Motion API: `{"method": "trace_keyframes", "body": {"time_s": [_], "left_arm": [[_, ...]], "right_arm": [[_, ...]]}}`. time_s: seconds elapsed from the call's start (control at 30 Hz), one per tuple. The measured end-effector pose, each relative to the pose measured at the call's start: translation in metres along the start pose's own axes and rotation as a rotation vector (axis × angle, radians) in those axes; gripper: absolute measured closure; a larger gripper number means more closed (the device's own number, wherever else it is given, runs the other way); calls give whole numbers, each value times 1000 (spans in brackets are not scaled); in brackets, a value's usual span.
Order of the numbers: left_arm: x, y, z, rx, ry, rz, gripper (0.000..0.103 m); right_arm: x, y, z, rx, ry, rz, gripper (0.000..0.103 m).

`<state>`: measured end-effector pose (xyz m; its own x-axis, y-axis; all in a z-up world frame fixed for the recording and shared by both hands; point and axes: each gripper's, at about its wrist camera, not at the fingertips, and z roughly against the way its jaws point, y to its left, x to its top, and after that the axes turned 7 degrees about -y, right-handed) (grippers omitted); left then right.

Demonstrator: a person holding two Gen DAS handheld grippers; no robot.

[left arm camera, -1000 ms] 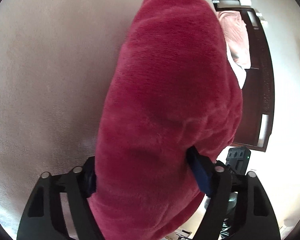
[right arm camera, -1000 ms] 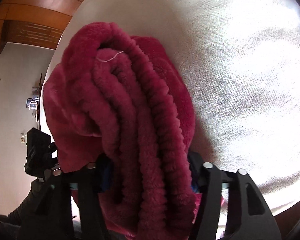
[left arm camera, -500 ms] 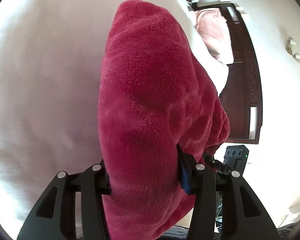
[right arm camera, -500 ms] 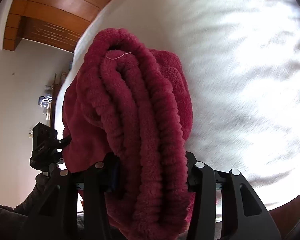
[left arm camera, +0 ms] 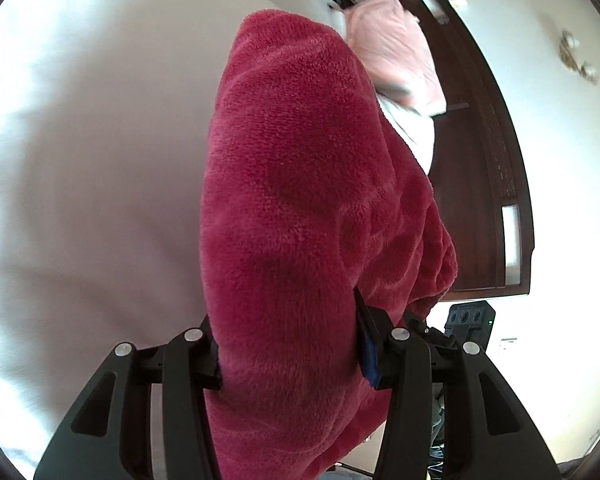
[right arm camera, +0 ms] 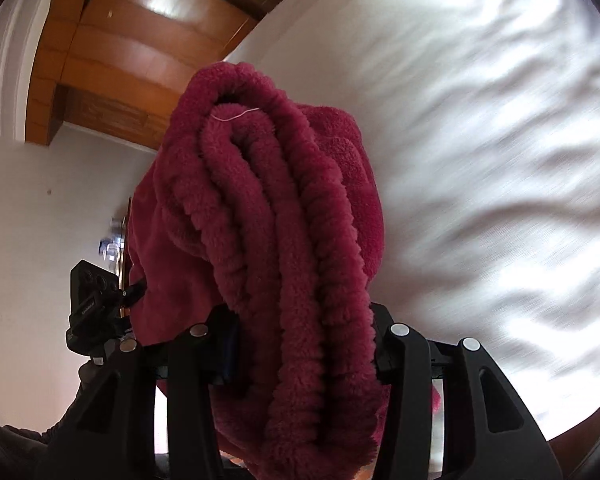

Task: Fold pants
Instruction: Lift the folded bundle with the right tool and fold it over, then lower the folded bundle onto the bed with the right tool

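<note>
Thick crimson fleece pants (left arm camera: pixel 300 200) hang bunched between both grippers above a white bed (left arm camera: pixel 92 160). In the left wrist view my left gripper (left arm camera: pixel 288 344) is shut on a smooth broad fold of them, and the cloth hides the fingertips. The right wrist view shows the pants (right arm camera: pixel 276 216) as several stacked ribbed layers, with a loose white thread near the top. My right gripper (right arm camera: pixel 300 340) is shut on that stack. The left gripper (right arm camera: pixel 96 300) shows at the left of the right wrist view, and the right gripper (left arm camera: pixel 468 320) at the lower right of the left wrist view.
White bedding (right arm camera: pixel 480 140) fills the right of the right wrist view, blurred by motion. A pink pillow (left arm camera: pixel 396 52) lies against a dark wooden headboard (left arm camera: pixel 484 160). An orange-brown wooden floor (right arm camera: pixel 112 56) and a white wall (right arm camera: pixel 40 208) lie beyond the bed's edge.
Both grippers carried the pants across and up; bedding streaks with motion and more floor, pillow and headboard came into view. The left jaws narrowed on the fleece between the first two frames.
</note>
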<state>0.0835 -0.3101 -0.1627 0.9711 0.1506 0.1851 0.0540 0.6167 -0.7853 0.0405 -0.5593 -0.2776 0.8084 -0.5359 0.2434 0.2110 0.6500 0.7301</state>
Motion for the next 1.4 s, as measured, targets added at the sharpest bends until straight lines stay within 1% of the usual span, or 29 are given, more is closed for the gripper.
{"method": "trace_keyframes", "body": {"time_s": [0.13, 0.23, 0.33, 0.43, 0.53, 0.6, 0.7, 0.8, 0.83, 0.87, 0.9, 0.97, 1.0, 1.03, 1.07, 1.1, 1.17, 1.2, 1.23, 1.3, 1.4], "left_arm": [[9, -49, -67, -8, 32, -43, 55], [19, -85, -114, -10, 50, -82, 55], [30, -106, -148, -5, 57, -100, 55], [41, -120, -179, 15, 65, -120, 55], [50, -130, -211, 46, 78, -137, 55], [53, -128, -225, 71, 88, -140, 55], [55, -122, -244, 117, 106, -136, 54], [54, -118, -264, 168, 123, -130, 52], [54, -117, -268, 181, 125, -127, 49], [53, -116, -272, 191, 127, -122, 47], [53, -113, -273, 197, 127, -117, 46], [52, -109, -274, 210, 126, -115, 44], [53, -109, -274, 216, 128, -115, 43], [52, -113, -275, 222, 128, -118, 41], [52, -115, -275, 242, 128, -131, 41], [48, -107, -262, 252, 131, -146, 41], [48, -118, -263, 277, 130, -175, 41], [46, -123, -261, 294, 127, -195, 41], [45, -127, -260, 310, 124, -213, 41], [40, -133, -255, 341, 118, -252, 41], [36, -140, -247, 402, 101, -295, 41]], "right_arm": [[35, -58, 44, -38, -58, -42, 56], [54, -87, 63, -51, -95, -66, 56], [72, -114, 76, -62, -125, -82, 56], [84, -139, 84, -72, -141, -96, 56], [98, -166, 84, -84, -137, -119, 56], [102, -177, 79, -94, -125, -133, 56], [119, -198, 69, -117, -100, -153, 56], [121, -211, 57, -137, -80, -172, 54], [120, -218, 54, -144, -76, -180, 52], [125, -215, 49, -149, -75, -184, 50], [123, -219, 47, -154, -71, -188, 48], [131, -208, 43, -163, -64, -189, 44], [130, -209, 43, -168, -60, -183, 43], [139, -196, 35, -171, -60, -180, 43], [140, -196, 36, -173, -59, -176, 43], [141, -194, 40, -174, -60, -173, 43], [138, -178, 41, -181, -68, -168, 43], [141, -177, 43, -187, -73, -163, 43], [142, -181, 53, -192, -81, -154, 42], [138, -178, 58, -210, -102, -137, 41], [143, -175, 80, -264, -180, -121, 41]]}}
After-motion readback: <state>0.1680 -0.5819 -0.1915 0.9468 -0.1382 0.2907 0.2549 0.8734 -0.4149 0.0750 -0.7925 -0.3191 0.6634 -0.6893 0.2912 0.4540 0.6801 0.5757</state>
